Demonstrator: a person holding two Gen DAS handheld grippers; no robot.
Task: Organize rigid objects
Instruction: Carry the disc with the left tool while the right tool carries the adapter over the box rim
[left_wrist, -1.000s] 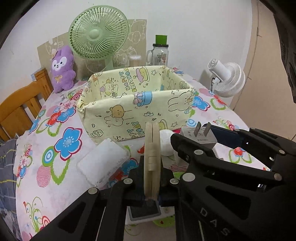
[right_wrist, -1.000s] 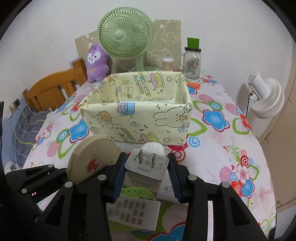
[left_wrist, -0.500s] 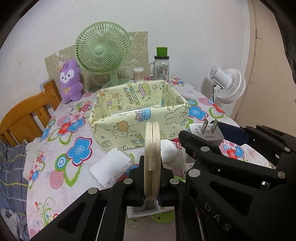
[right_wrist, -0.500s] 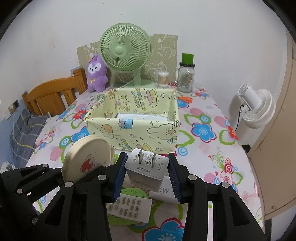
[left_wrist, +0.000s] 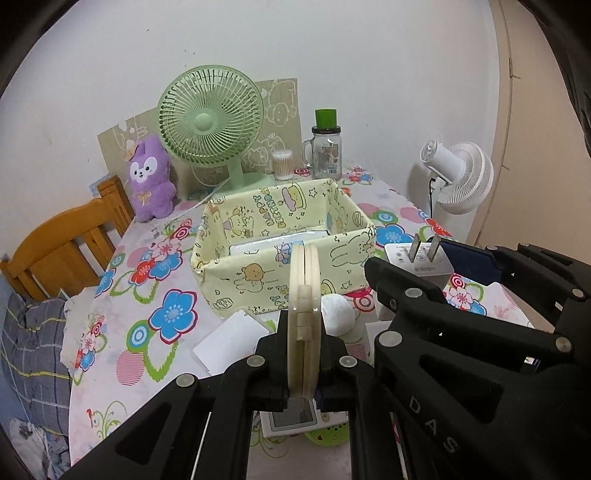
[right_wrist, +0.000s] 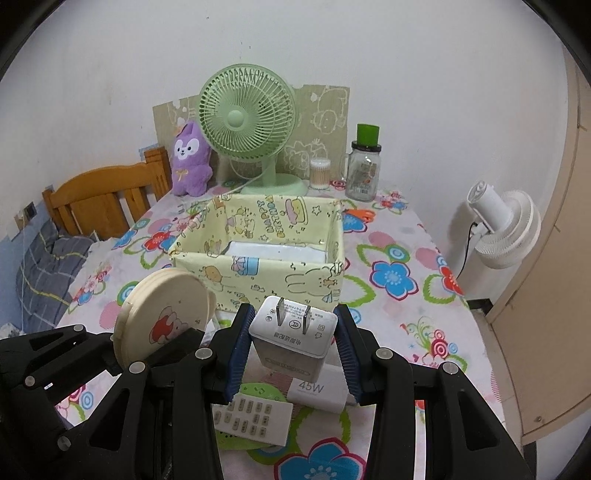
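Flower-printed cloth covers the desk (right_wrist: 399, 236), where a pale yellow cartoon-print fabric box (right_wrist: 258, 273) stands mid-surface. Left tool (left_wrist: 303, 354) is clamped edge-on on a round cream plastic compact (left_wrist: 303, 314): light, stiff, smooth-rimmed, likely to slip. Right tool (right_wrist: 291, 339) is clamped on a white plastic plug charger (right_wrist: 291, 338), held by its flat sides: compact, rigid, secure.

Two wrist views, same fabric box (left_wrist: 284, 236)
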